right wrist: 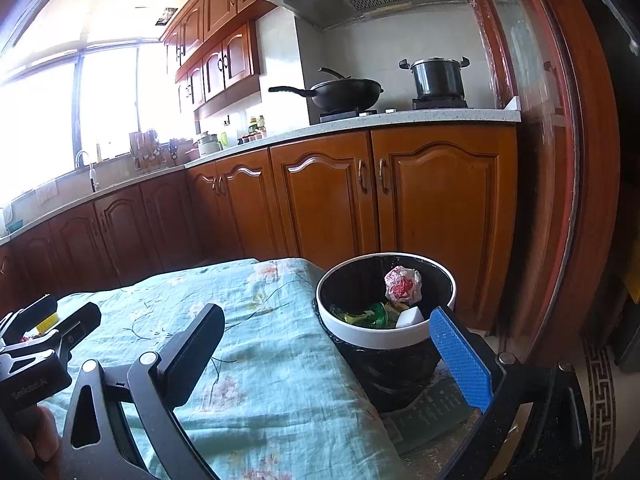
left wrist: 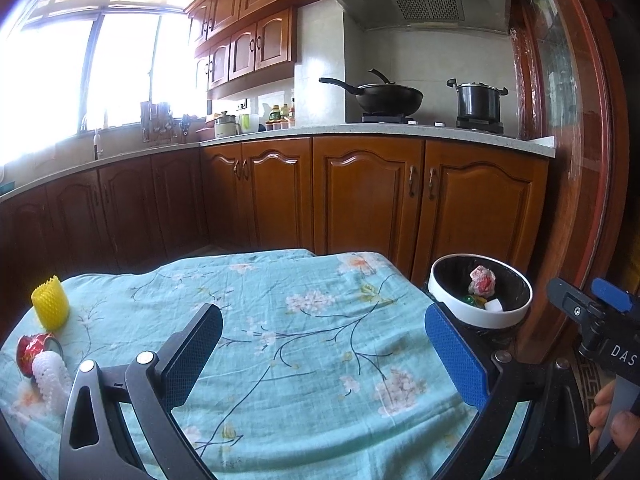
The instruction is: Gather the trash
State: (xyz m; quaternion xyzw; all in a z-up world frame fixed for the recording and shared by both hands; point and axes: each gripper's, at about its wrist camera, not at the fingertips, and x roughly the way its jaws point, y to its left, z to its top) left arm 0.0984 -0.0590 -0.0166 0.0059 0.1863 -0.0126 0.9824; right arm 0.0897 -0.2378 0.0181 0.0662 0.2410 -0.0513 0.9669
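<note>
Both the left gripper (left wrist: 324, 350) and right gripper (right wrist: 326, 350) are held spread and empty above the tablecloth (left wrist: 280, 320). The bin (right wrist: 384, 334) is set just beside the table's right edge, probably for short drops; wrappers already lie inside. Yellow netting (left wrist: 50, 302), a red wrapper (left wrist: 32, 350) and white netting (left wrist: 50, 380) are left uncollected at the far left.

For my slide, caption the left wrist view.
Open left gripper over floral tablecloth; foam nets and red wrapper remain, bin right.

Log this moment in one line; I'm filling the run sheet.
left gripper: open, empty | right gripper: open, empty | bin: holds crumpled wrapper | on table: yellow foam net, red wrapper, white foam net
</note>
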